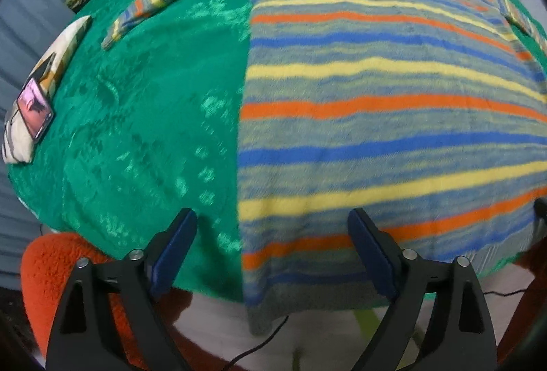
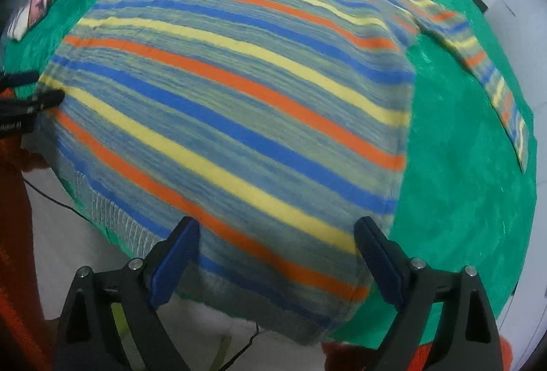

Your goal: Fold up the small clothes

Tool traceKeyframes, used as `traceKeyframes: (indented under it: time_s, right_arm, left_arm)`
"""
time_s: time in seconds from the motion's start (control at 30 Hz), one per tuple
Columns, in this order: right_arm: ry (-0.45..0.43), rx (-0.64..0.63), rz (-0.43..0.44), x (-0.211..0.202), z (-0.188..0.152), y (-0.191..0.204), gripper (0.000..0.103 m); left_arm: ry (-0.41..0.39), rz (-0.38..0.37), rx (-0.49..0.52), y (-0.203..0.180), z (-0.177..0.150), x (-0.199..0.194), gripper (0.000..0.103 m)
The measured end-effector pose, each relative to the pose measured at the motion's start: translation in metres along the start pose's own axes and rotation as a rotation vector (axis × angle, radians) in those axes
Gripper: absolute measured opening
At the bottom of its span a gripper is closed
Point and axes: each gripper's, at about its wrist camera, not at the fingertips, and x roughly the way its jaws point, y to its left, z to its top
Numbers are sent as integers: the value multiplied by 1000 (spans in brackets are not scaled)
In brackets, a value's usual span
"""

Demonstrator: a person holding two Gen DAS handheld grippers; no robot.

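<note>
Left gripper (image 1: 271, 222): black angular frame, two dark blue flat pads, silver round screw heads on the linkage arms. Right gripper (image 2: 277, 229): same build, black frame, blue pads, silver screws. White lettering, unreadable, on the left gripper's black body. Orange fleecy sleeve (image 1: 51, 268) beside left gripper.
</note>
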Motion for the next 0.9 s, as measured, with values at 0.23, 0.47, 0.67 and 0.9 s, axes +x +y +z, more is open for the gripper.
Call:
traceKeyframes:
  time_s: [0.23,0.47,0.67,0.9]
  right_arm:
    - [43,29,-53,-8,-21,-10,91]
    - [-143,176,-19,-50,-26,-42,91]
    - [-282,340,10,-66,-13,-65,92]
    - [-314,519,72,-51,-12,-104,93]
  left_arm:
    - [-2,-17,-16,8,-10,-17,91]
    - [-162,-106,-135,32,4,-50,92]
    - [-259,-112,-195,48,38,-52,97]
    - [-243,-116,-242,49,43,-21,97]
